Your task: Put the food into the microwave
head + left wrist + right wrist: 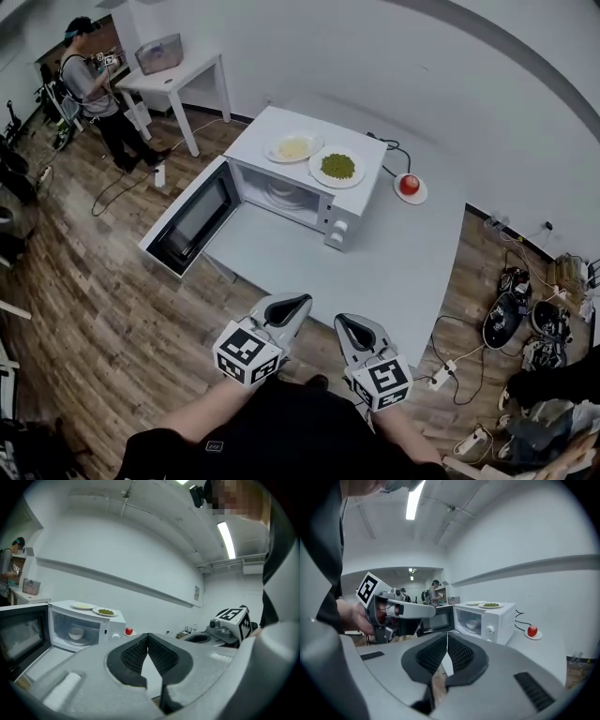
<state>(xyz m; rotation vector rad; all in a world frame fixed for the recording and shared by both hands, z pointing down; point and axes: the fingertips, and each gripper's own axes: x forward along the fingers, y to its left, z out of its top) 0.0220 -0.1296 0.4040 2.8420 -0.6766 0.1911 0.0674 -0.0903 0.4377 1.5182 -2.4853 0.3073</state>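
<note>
Atop microwave (339,228), upper centre: plate of green food (337,168) and plate of pale food (293,148). Bottom centre: left gripper (296,302) and right gripper (346,323), jaws pressed together, empty. Plates likely stiff, slick, spillable; pinch rim, keep level.

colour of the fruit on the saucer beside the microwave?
Fruit is red; clearest in head view.

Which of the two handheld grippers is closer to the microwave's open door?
Left. In the head view the left gripper hangs near the table's front edge, right of the open door; the right gripper is beside it, farther to the right.
</note>
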